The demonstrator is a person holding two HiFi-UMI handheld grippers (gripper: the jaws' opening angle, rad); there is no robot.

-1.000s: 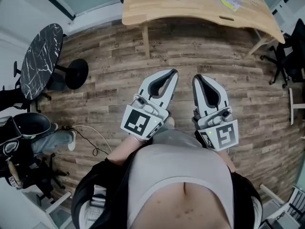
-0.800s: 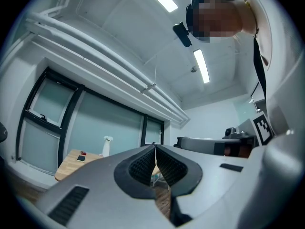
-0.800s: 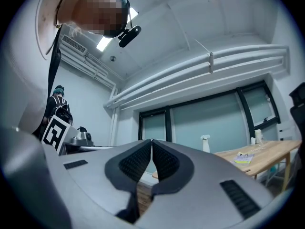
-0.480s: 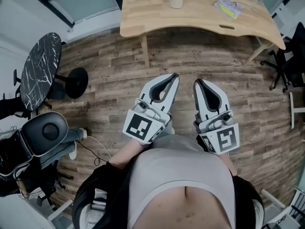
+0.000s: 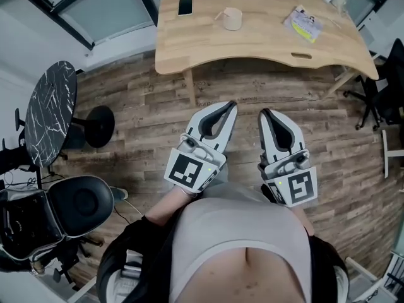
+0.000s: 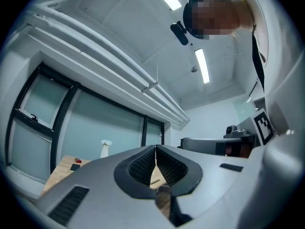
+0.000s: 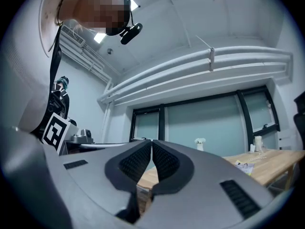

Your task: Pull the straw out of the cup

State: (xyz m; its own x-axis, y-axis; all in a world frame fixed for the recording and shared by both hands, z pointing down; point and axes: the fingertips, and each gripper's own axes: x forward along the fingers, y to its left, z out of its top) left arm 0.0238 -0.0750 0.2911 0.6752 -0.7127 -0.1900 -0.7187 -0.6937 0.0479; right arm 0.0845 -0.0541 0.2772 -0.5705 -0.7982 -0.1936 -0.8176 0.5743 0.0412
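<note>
The brown plank floor [image 5: 145, 100] fills the middle of the head view. The pale wooden surface [image 5: 265, 43] spans the top edge. A round black marble-patterned table [image 5: 50, 109] stands at the left edge, and a black office chair [image 5: 79, 201] sits lower left. The grey left gripper [image 5: 231, 105] and grey right gripper [image 5: 264, 112] sit side by side at centre over the floor, fingers clenched on nothing. The cream cup [image 5: 233, 20] stands upper centre on the surface, well apart from both grippers. The thin straw [image 5: 221, 14] is in the cup, leaning left.
</note>
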